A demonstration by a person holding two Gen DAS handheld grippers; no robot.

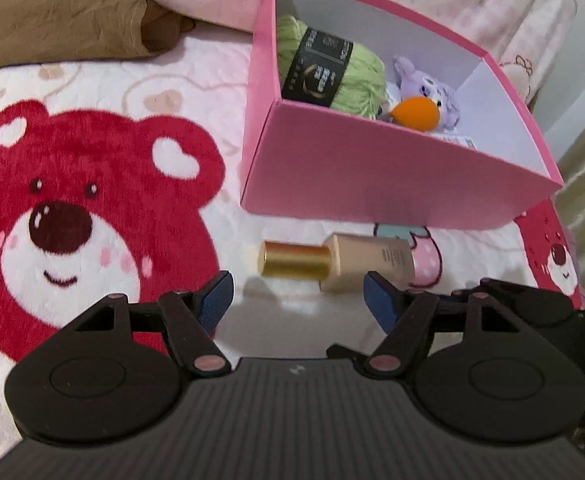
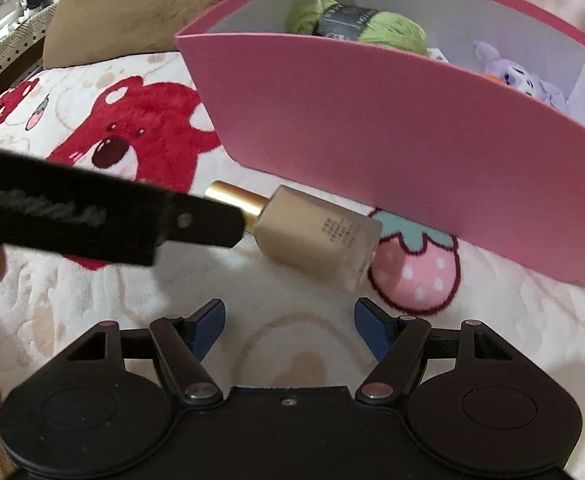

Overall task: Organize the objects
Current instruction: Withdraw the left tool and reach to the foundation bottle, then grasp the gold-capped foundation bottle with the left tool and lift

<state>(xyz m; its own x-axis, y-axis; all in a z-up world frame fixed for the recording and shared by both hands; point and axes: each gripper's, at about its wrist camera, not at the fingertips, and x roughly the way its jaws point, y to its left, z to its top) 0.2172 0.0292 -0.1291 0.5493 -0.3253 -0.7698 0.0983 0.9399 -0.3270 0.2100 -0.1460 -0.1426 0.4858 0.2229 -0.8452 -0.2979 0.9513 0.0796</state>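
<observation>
Item: foundation bottle (image 1: 336,265), gold cap, lying on bed blanket (image 1: 92,80) beside pink box (image 1: 372,176); just ahead of left claw (image 1: 298,300) and right claw (image 2: 288,326), both wide, empty.

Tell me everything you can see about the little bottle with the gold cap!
The bottle is small, with a squarish beige body, maybe frosted glass, and a shiny gold cap. Tiny dark print runs down one side. It lies on its side on the fluffy bear blanket, just in front of the pink box, its end beside a printed strawberry. Nothing grips it: both grippers are open and short of it.
</observation>
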